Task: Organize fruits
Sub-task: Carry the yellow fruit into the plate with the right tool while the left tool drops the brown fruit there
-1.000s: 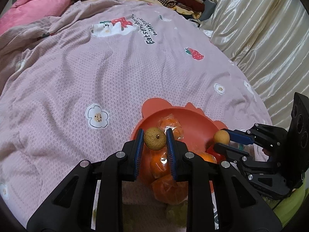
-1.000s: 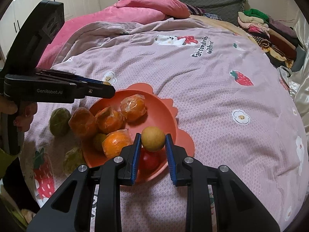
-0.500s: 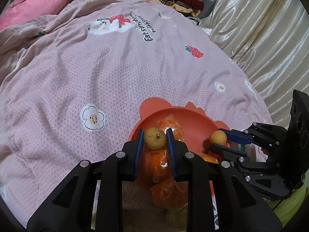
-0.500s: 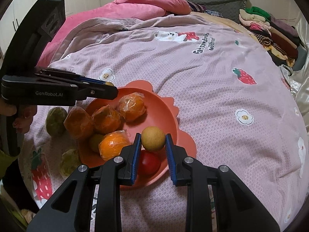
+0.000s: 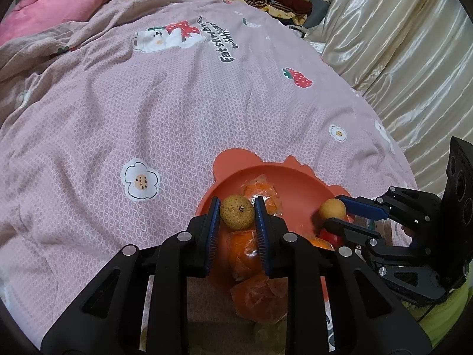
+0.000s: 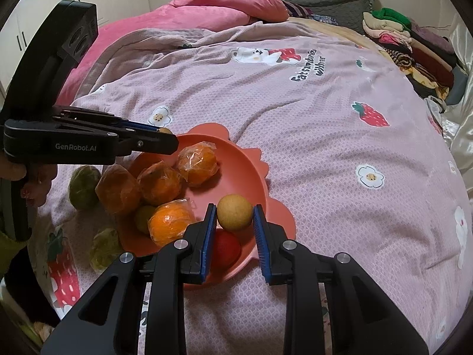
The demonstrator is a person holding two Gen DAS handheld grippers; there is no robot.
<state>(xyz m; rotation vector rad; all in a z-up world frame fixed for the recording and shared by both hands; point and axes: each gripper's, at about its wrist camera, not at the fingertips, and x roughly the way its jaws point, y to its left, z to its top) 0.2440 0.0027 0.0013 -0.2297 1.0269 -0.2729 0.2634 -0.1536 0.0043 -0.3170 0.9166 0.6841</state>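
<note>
Left gripper: clenched, the left gripper (image 5: 237, 217) grasps a speckled fruit (image 5: 237, 215) above the near rim of the plate (image 5: 298, 189).
Speckled fruit: round, no clear long axis; its stem end faces the left wrist camera.
Right gripper: the right gripper (image 6: 234, 218) clamps a smooth ball fruit (image 6: 235, 212) above the plate's right part, over a red fruit (image 6: 226, 250).
Ball fruit: round, plain yellow-brown; which way it points cannot be told.
Plate: orange, with a lobed rim, lying on the blanket (image 6: 310, 136); it holds wrapped oranges (image 6: 197, 164), a small green fruit (image 6: 143, 217) and the red fruit.
Beside the plate: one wrapped orange (image 6: 117, 189) sits at its left rim, whether on or off cannot be told; two green fruits (image 6: 84, 188) lie on the blanket just left of it.
Blanket: pink, printed with strawberries, flowers and a bear.
Beyond the plate: folded clothes (image 6: 411, 47) are stacked at the bed's far right, well apart from it.
</note>
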